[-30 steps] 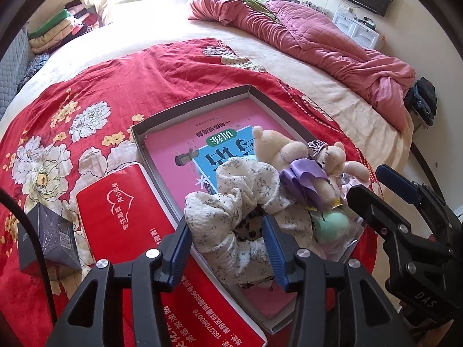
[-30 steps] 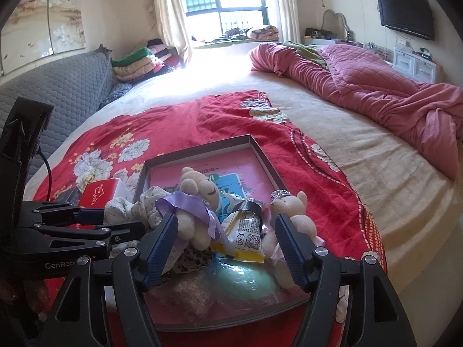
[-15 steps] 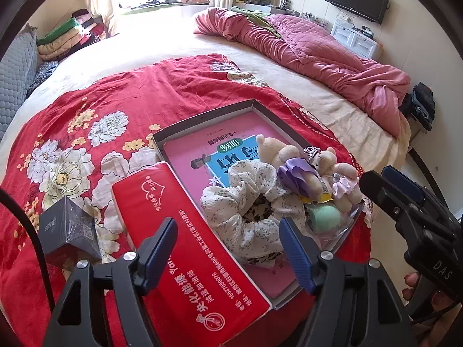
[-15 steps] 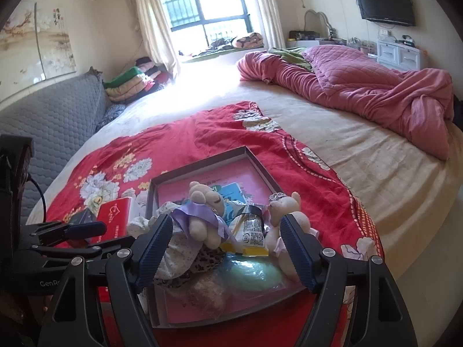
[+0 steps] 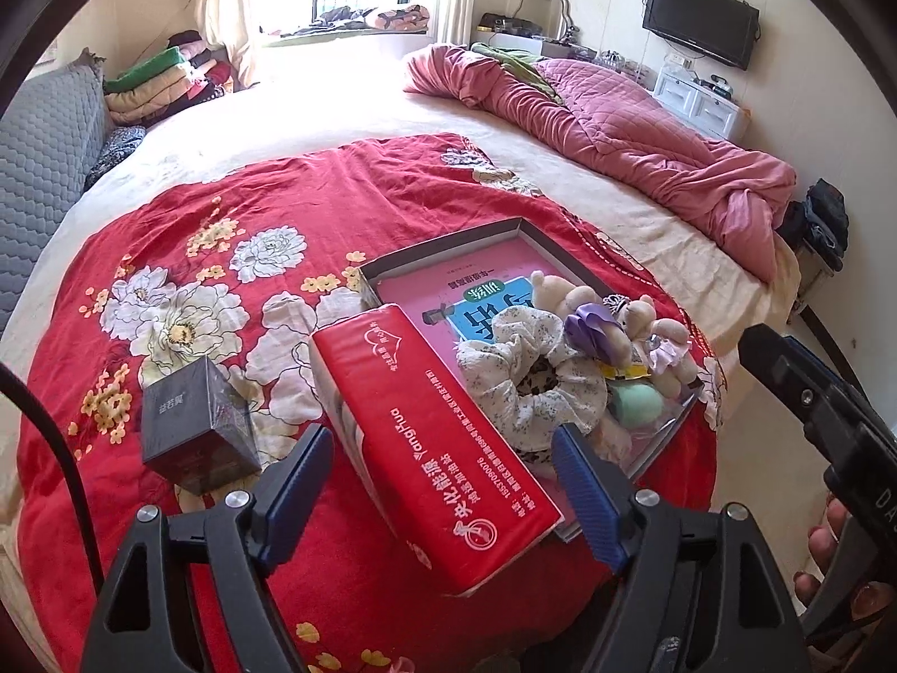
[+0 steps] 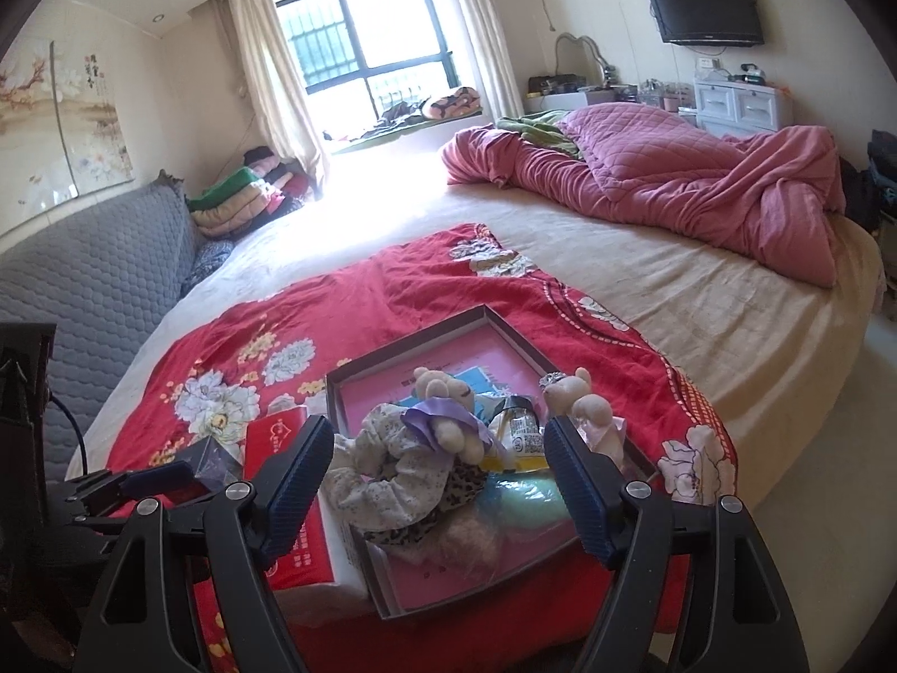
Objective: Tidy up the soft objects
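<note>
A shallow grey tray (image 5: 448,244) (image 6: 403,339) lies on the red floral blanket (image 5: 185,258) and holds a floral scrunchie (image 5: 521,353) (image 6: 387,448), two small plush bears (image 5: 566,294) (image 6: 443,392), a mint sponge (image 5: 633,401) and a snack packet (image 6: 518,432). A red tissue pack (image 5: 437,448) (image 6: 291,533) lies against the tray's left side. My left gripper (image 5: 443,482) is open and empty above the tissue pack. My right gripper (image 6: 437,482) is open and empty, held back above the tray's near end.
A dark small box (image 5: 193,429) stands on the blanket left of the tissue pack. A crumpled pink quilt (image 6: 673,179) lies at the far right of the bed. A grey sofa (image 6: 84,275) with folded clothes stands at the left. The bed edge runs just below the tray.
Both grippers have pulled back and up from the tray. The left gripper let go of the floral scrunchie, which now lies in the tray, and has shifted left over the tissue pack.
</note>
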`<state>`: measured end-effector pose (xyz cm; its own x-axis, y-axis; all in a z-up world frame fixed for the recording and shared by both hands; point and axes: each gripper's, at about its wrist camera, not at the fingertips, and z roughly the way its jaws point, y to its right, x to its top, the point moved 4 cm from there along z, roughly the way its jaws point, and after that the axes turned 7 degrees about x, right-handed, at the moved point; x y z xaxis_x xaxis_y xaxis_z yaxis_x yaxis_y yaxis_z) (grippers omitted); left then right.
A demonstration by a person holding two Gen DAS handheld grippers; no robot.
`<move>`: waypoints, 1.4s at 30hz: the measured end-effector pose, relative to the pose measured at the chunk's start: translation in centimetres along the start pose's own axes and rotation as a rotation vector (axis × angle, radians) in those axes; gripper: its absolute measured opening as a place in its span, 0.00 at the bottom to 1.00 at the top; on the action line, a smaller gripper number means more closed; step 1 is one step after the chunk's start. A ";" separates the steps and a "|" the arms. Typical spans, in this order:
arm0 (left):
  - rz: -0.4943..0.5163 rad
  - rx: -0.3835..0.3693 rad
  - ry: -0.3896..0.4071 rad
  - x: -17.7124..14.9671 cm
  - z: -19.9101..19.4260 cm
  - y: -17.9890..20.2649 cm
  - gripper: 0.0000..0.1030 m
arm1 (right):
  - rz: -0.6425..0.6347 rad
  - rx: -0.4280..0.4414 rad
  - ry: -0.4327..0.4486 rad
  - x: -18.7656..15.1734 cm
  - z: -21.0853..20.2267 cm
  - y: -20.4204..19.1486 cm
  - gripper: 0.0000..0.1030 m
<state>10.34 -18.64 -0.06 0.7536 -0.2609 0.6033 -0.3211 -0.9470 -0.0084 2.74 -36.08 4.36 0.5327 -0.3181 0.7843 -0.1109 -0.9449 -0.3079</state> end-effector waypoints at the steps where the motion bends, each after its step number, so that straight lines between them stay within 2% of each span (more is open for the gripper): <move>1: -0.005 0.002 0.002 -0.2 -0.3 -0.2 0.77 | 0.007 -0.003 0.002 -0.2 -0.5 -0.4 0.76; 6: -0.017 0.004 0.010 -1.2 -1.5 -1.3 0.77 | 0.005 -0.033 0.009 -1.5 -2.3 -2.2 0.76; 12: -0.027 0.002 0.027 -2.4 -2.9 -2.3 0.77 | -0.055 -0.070 -0.029 -3.7 -3.6 -3.8 0.76; 22: -0.014 0.018 0.016 -4.7 -3.7 -2.0 0.78 | -0.082 -0.188 -0.031 -5.6 -6.1 -3.5 0.76; 32: -0.001 0.022 0.001 -5.8 -3.4 -1.4 0.78 | -0.067 -0.199 -0.110 -7.3 -5.6 -3.1 0.76; 42: 0.018 0.027 -0.014 -6.2 -3.1 -0.4 0.78 | -0.066 -0.198 -0.118 -7.7 -5.4 -3.2 0.76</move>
<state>4.05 -16.02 -1.33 0.7558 -0.2799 0.5920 -0.3192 -0.9468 -0.0402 -5.52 -30.99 2.20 0.6370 -0.2552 0.7275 -0.2290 -0.9637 -0.1375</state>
